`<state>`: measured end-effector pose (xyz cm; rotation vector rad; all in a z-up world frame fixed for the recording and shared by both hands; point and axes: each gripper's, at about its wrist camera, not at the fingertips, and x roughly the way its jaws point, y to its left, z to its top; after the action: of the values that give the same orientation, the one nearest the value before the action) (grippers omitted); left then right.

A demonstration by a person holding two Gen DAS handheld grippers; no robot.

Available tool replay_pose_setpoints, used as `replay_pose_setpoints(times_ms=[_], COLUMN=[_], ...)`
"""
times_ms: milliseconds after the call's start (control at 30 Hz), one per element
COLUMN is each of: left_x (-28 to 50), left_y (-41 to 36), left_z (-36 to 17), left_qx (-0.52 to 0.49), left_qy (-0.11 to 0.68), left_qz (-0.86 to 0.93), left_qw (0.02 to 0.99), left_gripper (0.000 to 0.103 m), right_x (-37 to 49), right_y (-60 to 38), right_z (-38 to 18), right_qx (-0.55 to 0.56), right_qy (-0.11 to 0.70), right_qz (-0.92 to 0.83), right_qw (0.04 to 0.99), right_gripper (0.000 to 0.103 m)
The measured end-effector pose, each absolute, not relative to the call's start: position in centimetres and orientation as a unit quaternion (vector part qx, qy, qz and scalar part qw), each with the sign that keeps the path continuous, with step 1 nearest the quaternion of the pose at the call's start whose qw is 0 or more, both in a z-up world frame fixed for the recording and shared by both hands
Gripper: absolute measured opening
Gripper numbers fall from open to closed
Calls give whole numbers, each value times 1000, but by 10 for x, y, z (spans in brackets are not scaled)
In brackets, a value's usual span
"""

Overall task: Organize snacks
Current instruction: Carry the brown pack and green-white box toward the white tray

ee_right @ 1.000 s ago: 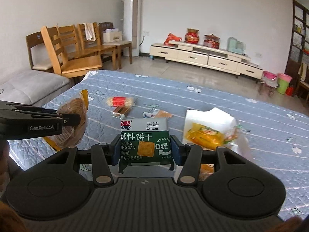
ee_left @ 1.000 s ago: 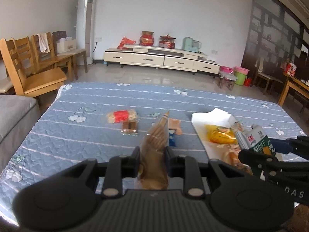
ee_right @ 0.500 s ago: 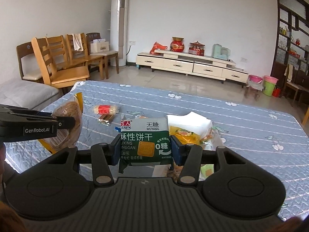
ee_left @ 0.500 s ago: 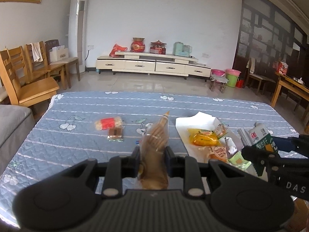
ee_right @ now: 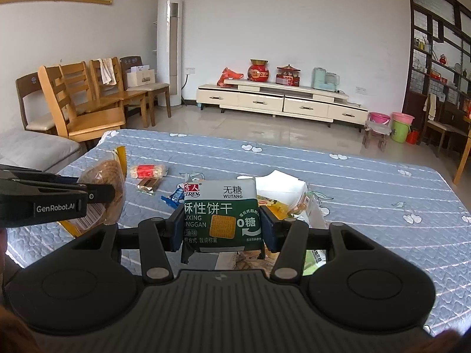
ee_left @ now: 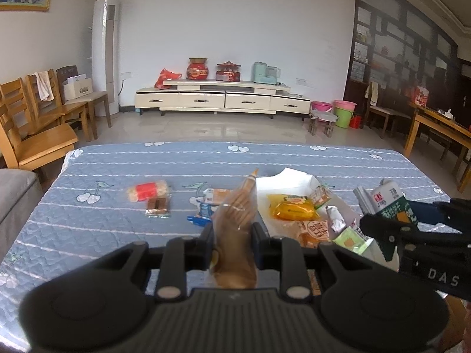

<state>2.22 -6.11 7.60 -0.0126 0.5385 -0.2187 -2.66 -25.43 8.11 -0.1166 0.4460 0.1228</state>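
Note:
My left gripper (ee_left: 232, 242) is shut on a clear bag of round brown biscuits (ee_left: 235, 226), held edge-on above the blue quilted table (ee_left: 88, 235). In the right wrist view this same biscuit bag (ee_right: 109, 185) shows at the left, clamped in the left gripper (ee_right: 97, 195). My right gripper (ee_right: 222, 226) is shut on a green and white cracker packet (ee_right: 222, 214), held upright. The cracker packet (ee_left: 388, 206) and right gripper (ee_left: 379, 229) show at the right edge of the left wrist view. A white box (ee_left: 294, 176) on the table holds a yellow snack pack (ee_left: 291, 209) and several other packets.
Loose snacks lie left of the box: a red and white pack (ee_left: 147, 191), a brown bar (ee_left: 157, 207), a blue wrapper (ee_left: 201, 214) and an orange pack (ee_left: 219, 195). Wooden chairs (ee_left: 35, 135) stand beyond the table's left edge, a grey sofa (ee_left: 14, 194) at the near left.
Both grippers have drawn back and risen slightly with their packets still clamped. The table and white box now sit farther off, and more of the box's contents show.

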Motion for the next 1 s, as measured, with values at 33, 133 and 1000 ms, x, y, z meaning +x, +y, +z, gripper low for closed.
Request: replay_pose_setpoints(times_ms=[33,133,1000], left_x=[23,23,52], left_y=[-62,-68,-123], left_z=[76,76,66], left_qx=[-6,-3,24], left_qy=[266,266,282], left_qz=[-109,-114,-168], left_qw=[958,957,944], left_gripper=[24,24,24], right_x=[-26,-26,12], right_y=[-254,-255,-274], right_z=[81,82,75], right_qx=[-57,-56,-35], right_qy=[221,220,241], right_qz=[60,58,13], right_qw=[972,972,970], right_gripper=[63,63,63])
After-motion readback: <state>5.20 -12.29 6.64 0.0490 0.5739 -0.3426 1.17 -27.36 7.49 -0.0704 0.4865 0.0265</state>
